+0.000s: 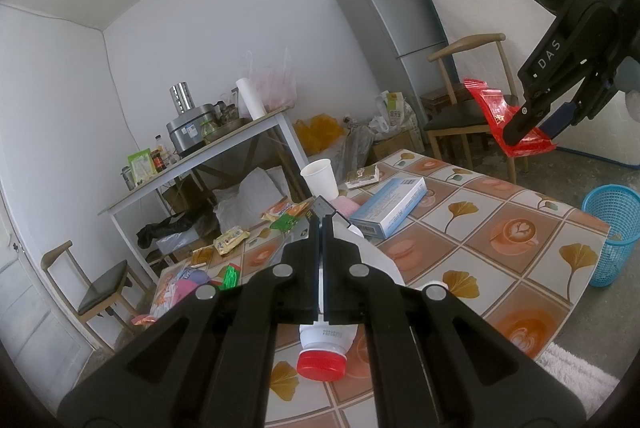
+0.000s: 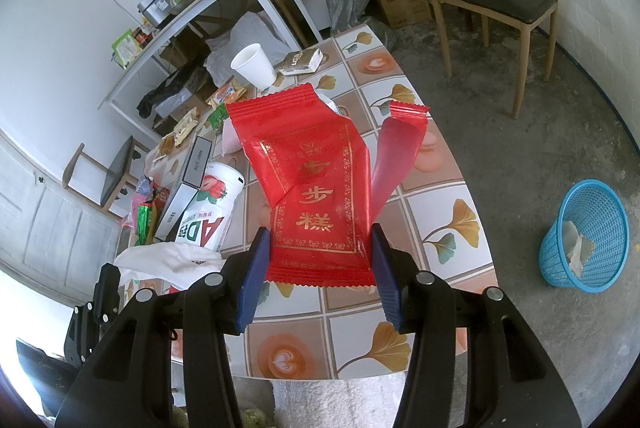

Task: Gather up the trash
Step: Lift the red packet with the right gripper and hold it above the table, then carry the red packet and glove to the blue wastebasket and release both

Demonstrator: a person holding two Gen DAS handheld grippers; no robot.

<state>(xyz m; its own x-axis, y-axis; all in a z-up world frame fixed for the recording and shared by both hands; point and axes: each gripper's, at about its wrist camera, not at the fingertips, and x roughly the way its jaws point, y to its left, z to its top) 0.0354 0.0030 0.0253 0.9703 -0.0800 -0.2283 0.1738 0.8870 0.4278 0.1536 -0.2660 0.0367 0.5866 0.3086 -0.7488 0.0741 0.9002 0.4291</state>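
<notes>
My right gripper (image 2: 318, 252) is shut on a torn red wrapper (image 2: 316, 184) with gold print and holds it in the air above the table's near edge; it also shows in the left wrist view (image 1: 508, 120). My left gripper (image 1: 322, 224) is shut on a thin white sheet (image 1: 370, 252), above a white bottle with a red cap (image 1: 322, 364) lying on the tiled table (image 1: 500, 220). A blue mesh trash basket (image 2: 584, 236) with a white tissue inside stands on the floor to the right of the table, also in the left wrist view (image 1: 610, 232).
On the table lie a white paper cup (image 2: 254, 64), a blue-white box (image 1: 390, 204), a cigarette pack (image 2: 300, 62), several snack wrappers (image 1: 230, 240) and a white plastic bag (image 2: 168, 260). A chair (image 2: 496, 0), a fridge (image 1: 394, 24) and a cluttered side table (image 1: 192, 168) stand behind.
</notes>
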